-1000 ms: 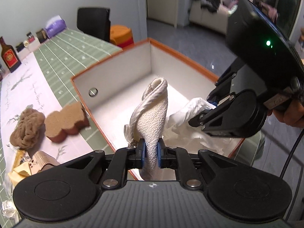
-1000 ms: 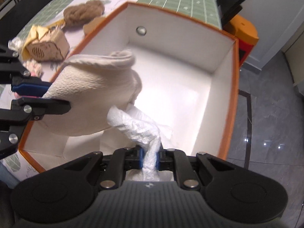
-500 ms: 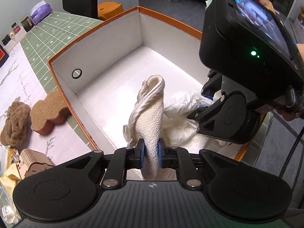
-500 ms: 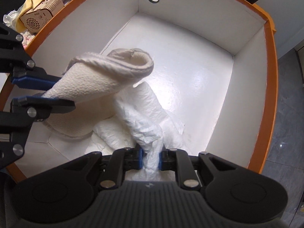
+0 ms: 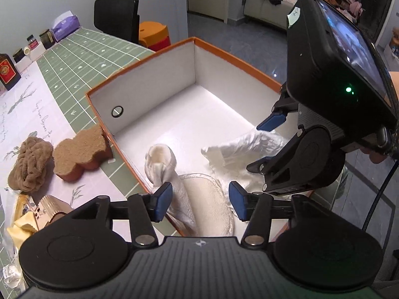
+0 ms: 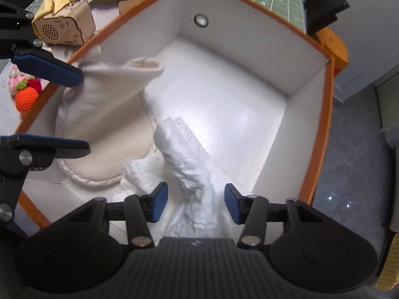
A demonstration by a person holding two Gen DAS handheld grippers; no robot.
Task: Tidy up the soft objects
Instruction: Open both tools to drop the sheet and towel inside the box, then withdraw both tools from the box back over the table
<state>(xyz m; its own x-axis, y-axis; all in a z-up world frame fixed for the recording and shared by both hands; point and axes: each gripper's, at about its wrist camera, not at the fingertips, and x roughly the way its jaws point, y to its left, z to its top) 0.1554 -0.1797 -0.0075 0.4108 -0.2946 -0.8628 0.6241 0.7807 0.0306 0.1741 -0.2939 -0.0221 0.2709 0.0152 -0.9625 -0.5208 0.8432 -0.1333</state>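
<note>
An orange-rimmed box [image 5: 149,92] with white walls [image 6: 249,42] holds two cloths. The cream towel [image 5: 207,199] slumps in the near corner between the opening jaws of my left gripper [image 5: 199,203]; the pads no longer press it. Beside it lies the white crinkled cloth [image 6: 182,154], loose between the opening jaws of my right gripper [image 6: 195,205]. Each gripper shows in the other's view: the right gripper [image 5: 265,144] over the white cloth [image 5: 244,147], the left gripper [image 6: 83,111] around the cream towel [image 6: 107,124].
On the table left of the box lie a brown sponge [image 5: 79,154], a brown knotted cloth [image 5: 30,164], a wooden speaker box [image 6: 64,25] and crocheted toys [image 6: 26,99]. Bottles [image 5: 7,69] stand at the far edge. A black chair [image 5: 117,17] stands behind.
Both grippers were shut on their cloths; both jaws have now spread apart. The cream towel and the white cloth have dropped onto the box floor.
</note>
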